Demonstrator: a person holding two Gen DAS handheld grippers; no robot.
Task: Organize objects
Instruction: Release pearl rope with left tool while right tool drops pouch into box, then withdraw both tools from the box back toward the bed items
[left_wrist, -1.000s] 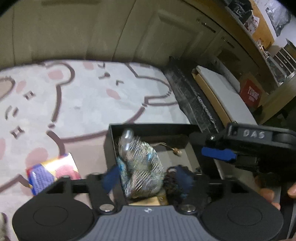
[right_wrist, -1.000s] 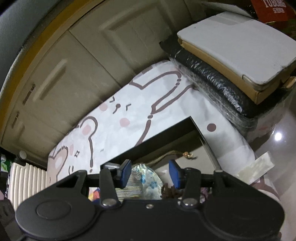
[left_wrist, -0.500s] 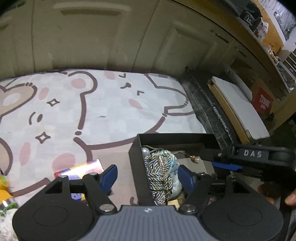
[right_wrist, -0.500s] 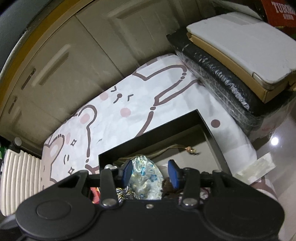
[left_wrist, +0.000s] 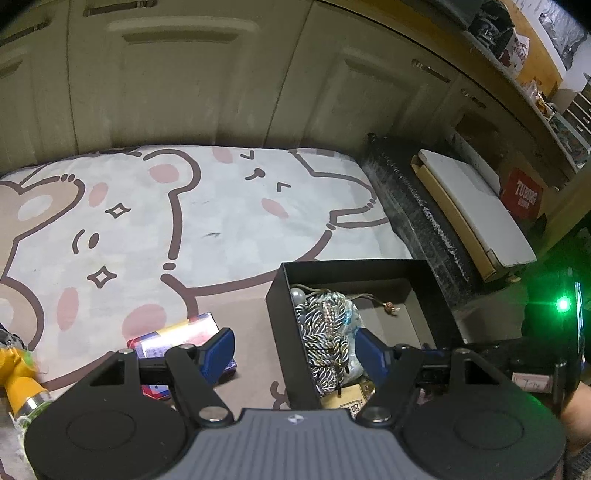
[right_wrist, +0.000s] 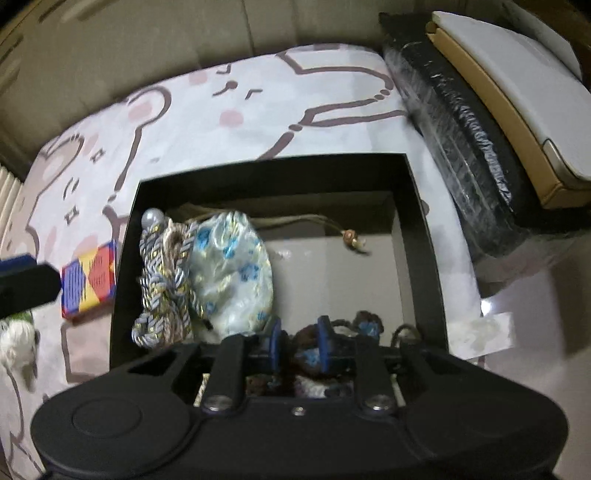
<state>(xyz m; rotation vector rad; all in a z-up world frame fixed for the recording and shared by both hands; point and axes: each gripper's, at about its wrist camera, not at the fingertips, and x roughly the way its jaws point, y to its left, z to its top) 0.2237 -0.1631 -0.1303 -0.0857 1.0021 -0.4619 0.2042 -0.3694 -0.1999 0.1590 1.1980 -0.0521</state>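
Note:
An open black box (left_wrist: 354, 266) (right_wrist: 273, 168) sits on a bear-print mat. Inside lie a silver-gold braided cord (left_wrist: 325, 339) (right_wrist: 166, 280), a pale blue-flowered pouch (right_wrist: 232, 273) with a beaded drawstring (right_wrist: 351, 238), and a dark brown crocheted piece (right_wrist: 354, 328). My left gripper (left_wrist: 295, 350) is open and empty, above the box's left wall. My right gripper (right_wrist: 297, 349) hangs low over the box's near side, its jaws narrowed around the brown crocheted piece. A colourful card box (left_wrist: 177, 339) (right_wrist: 88, 282) lies left of the black box.
A yellow toy (left_wrist: 16, 373) lies at the far left. A white fluffy item (right_wrist: 16, 341) lies on the mat. Stacked flat packages in black wrap (left_wrist: 424, 206) (right_wrist: 472, 147) border the mat's right side. Beige cabinet doors (left_wrist: 184, 74) stand behind.
My left gripper has let go of the cord and pouch in the box and pulled back and up. My right gripper has tipped down into the box and narrowed onto the brown piece.

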